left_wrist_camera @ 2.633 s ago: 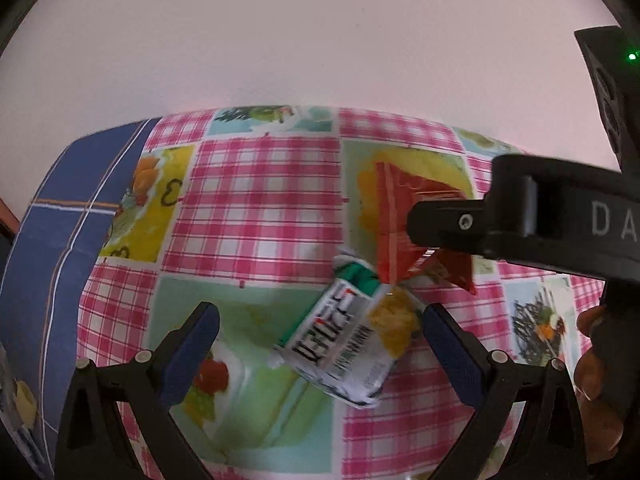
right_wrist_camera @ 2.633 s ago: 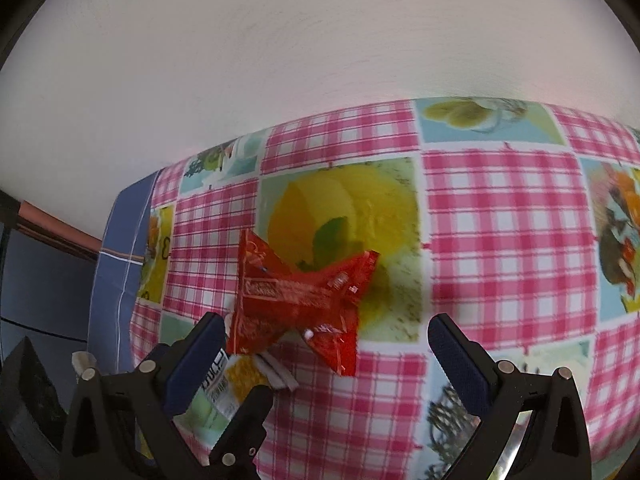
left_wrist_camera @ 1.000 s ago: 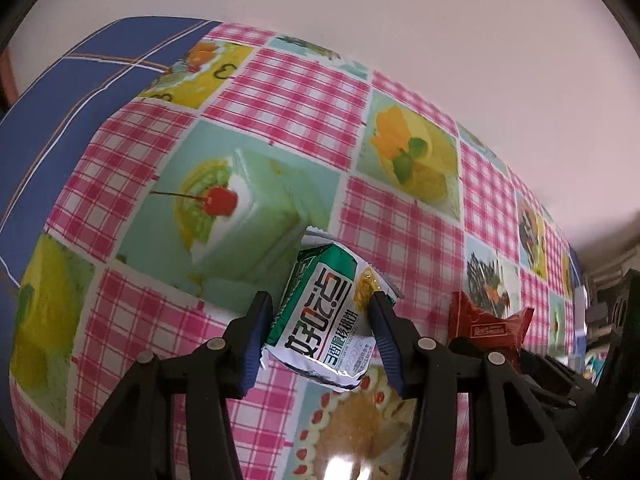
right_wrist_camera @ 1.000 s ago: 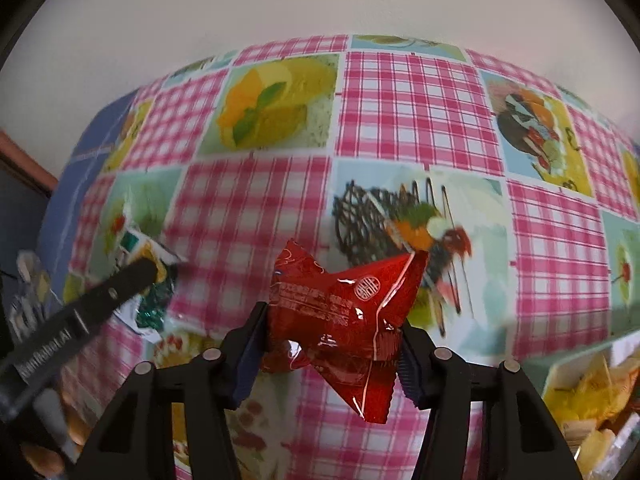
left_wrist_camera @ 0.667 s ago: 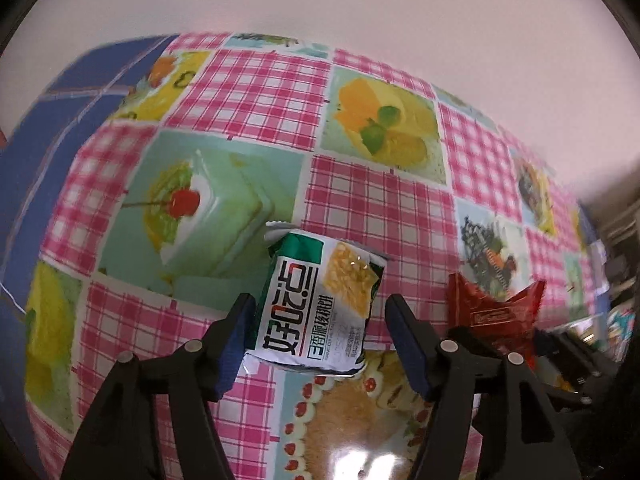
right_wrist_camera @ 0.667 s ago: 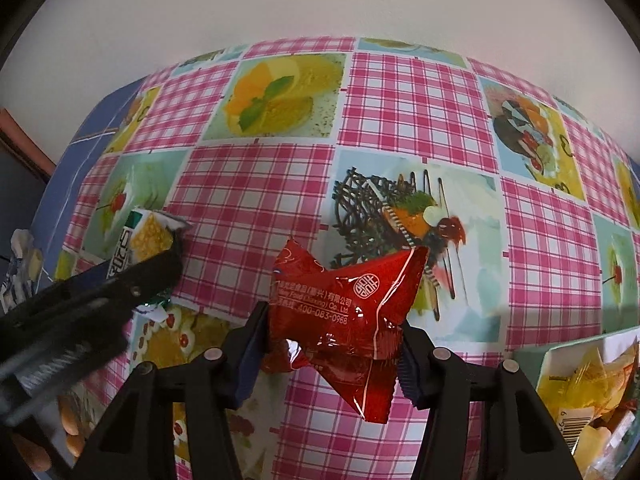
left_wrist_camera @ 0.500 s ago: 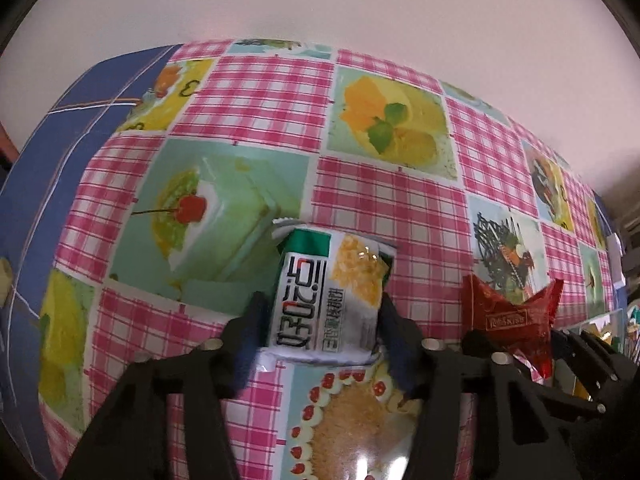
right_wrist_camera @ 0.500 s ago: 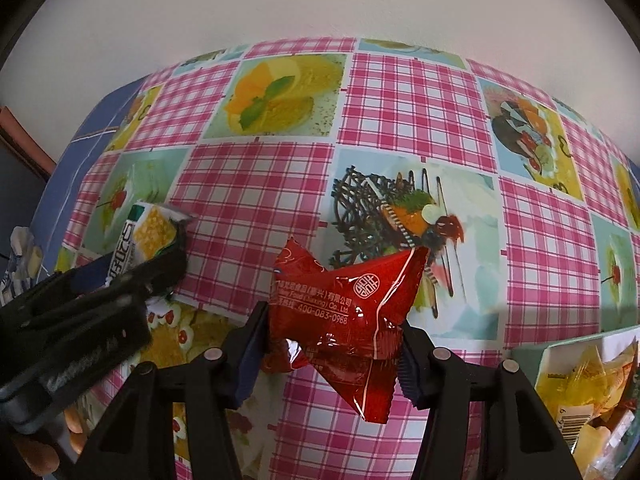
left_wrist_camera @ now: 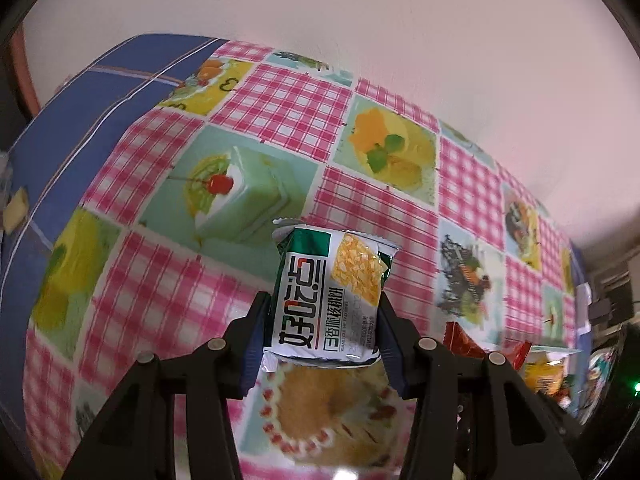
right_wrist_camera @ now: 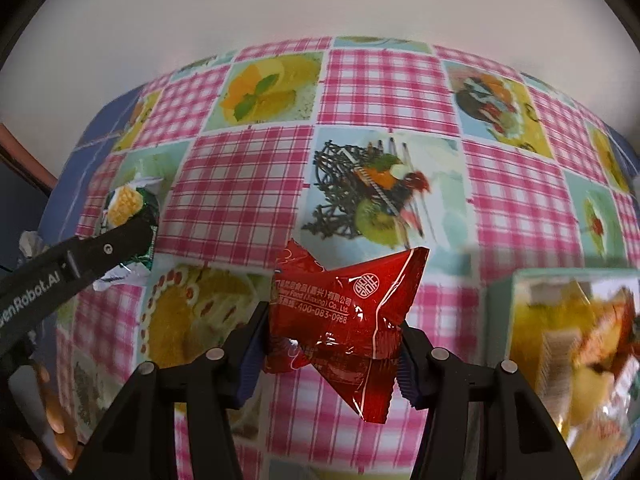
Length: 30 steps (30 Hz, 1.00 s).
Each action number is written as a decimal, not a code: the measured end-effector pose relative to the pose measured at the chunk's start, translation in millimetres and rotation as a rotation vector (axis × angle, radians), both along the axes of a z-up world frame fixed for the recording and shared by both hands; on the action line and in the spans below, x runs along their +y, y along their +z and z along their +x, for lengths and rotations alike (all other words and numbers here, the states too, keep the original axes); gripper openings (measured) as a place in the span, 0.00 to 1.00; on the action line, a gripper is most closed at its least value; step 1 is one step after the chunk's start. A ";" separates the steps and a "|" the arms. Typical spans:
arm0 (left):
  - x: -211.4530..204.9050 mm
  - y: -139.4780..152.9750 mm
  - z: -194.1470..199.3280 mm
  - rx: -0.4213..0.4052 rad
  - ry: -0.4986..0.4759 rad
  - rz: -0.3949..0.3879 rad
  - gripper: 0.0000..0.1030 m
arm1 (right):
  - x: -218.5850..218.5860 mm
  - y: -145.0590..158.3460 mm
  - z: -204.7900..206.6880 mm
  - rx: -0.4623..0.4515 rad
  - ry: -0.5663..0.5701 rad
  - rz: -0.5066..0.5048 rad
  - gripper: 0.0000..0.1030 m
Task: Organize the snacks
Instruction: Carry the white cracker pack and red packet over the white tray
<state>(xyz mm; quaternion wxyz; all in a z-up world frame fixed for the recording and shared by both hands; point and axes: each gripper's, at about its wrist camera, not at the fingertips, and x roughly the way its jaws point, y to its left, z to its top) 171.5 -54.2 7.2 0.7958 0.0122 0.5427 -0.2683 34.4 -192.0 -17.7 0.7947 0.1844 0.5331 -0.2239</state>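
A green and white snack pack [left_wrist_camera: 326, 296] with a picture of yellow flakes hangs above the patterned tablecloth, my left gripper [left_wrist_camera: 322, 330] shut on its two sides. A crinkled red snack packet [right_wrist_camera: 344, 312] with white print is clamped in my right gripper [right_wrist_camera: 332, 338], also lifted off the cloth. In the right wrist view the left gripper's finger [right_wrist_camera: 108, 250] and the green pack [right_wrist_camera: 130, 216] show at the left. The red packet [left_wrist_camera: 464, 340] peeks in at the lower right of the left wrist view.
The table wears a pink check cloth [right_wrist_camera: 384, 72] with dessert pictures and a blue border [left_wrist_camera: 80, 92]. A pale box [right_wrist_camera: 568, 344] holding several yellow and orange snacks stands at the right. A person's hand [right_wrist_camera: 48, 420] grips the left tool. A white wall lies behind.
Both grippers have closed on their packets and lifted them off the cloth. They have moved to the right over the table, and the snack box has come further into the right wrist view.
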 end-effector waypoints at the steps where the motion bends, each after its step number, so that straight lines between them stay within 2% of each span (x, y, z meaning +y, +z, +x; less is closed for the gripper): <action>1: -0.4 3.7 -4.3 0.006 0.009 -0.010 0.50 | 1.0 3.9 -4.9 -0.005 -0.008 0.000 0.56; 6: 3.9 24.4 -27.2 0.003 0.048 -0.014 0.50 | 10.8 24.1 -31.8 -0.040 -0.036 -0.013 0.56; 13: 7.9 51.3 -68.7 -0.005 0.096 -0.087 0.50 | 19.4 49.8 -66.5 -0.080 -0.088 -0.033 0.56; 21: -10.9 69.4 -120.7 -0.030 0.080 -0.137 0.50 | 14.9 66.7 -109.6 -0.117 -0.155 -0.046 0.56; 30: -42.8 69.1 -160.7 -0.053 0.003 -0.122 0.51 | -11.7 72.9 -149.7 -0.132 -0.245 -0.019 0.56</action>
